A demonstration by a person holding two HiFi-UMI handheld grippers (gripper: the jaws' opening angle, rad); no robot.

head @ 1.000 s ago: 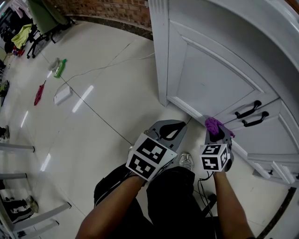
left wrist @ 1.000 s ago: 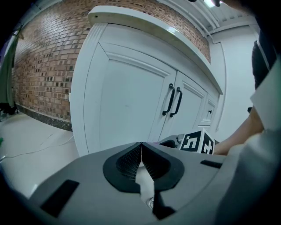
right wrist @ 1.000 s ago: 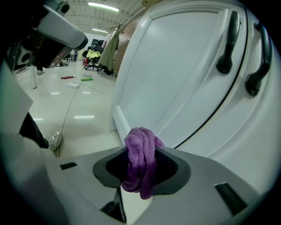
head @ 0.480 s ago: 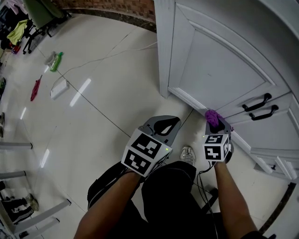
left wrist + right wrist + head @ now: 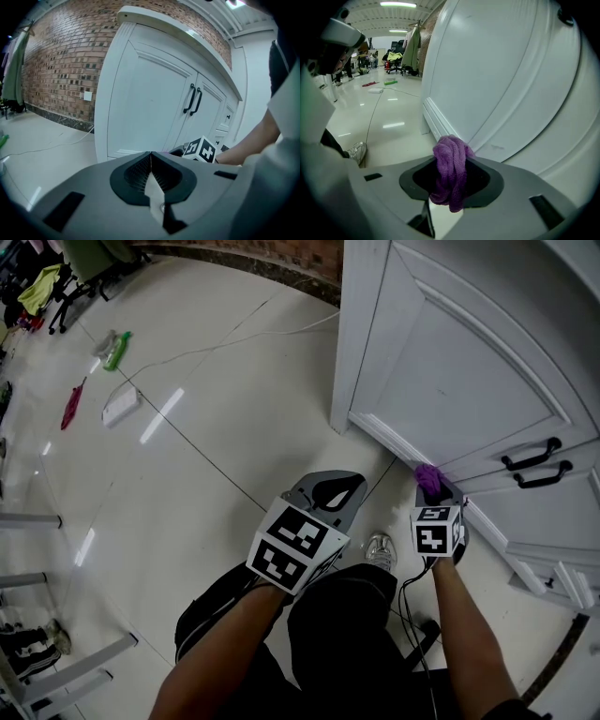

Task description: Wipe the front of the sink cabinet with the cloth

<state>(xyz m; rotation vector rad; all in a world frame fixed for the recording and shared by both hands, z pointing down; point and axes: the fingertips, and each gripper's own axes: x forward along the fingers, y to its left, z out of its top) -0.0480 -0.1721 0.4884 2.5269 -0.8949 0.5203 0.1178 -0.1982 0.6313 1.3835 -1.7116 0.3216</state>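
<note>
The cloth (image 5: 451, 171), a purple bunched wad, sits pinched between the jaws of the right gripper (image 5: 451, 182), which are clamped on it so that its top sticks out past the tips. In the head view the cloth (image 5: 428, 479) is low on the cabinet (image 5: 469, 371), at the bottom rail of the left door, just left of the seam between the doors. It looks pressed to the white panel, though actual contact cannot be made out. The two black handles (image 5: 534, 463) lie further up, well apart from the cloth.

The right gripper (image 5: 430, 489) points at the cabinet front. The left gripper (image 5: 325, 491) hangs beside it over the floor (image 5: 206, 474), its jaws closed together with nothing between them. In its own view the left gripper (image 5: 151, 172) faces the doors.

A shoe (image 5: 377, 552) shows between the two grippers. A thin cable (image 5: 216, 348) runs across the floor, with a green bottle (image 5: 117, 350) far off to the left.
</note>
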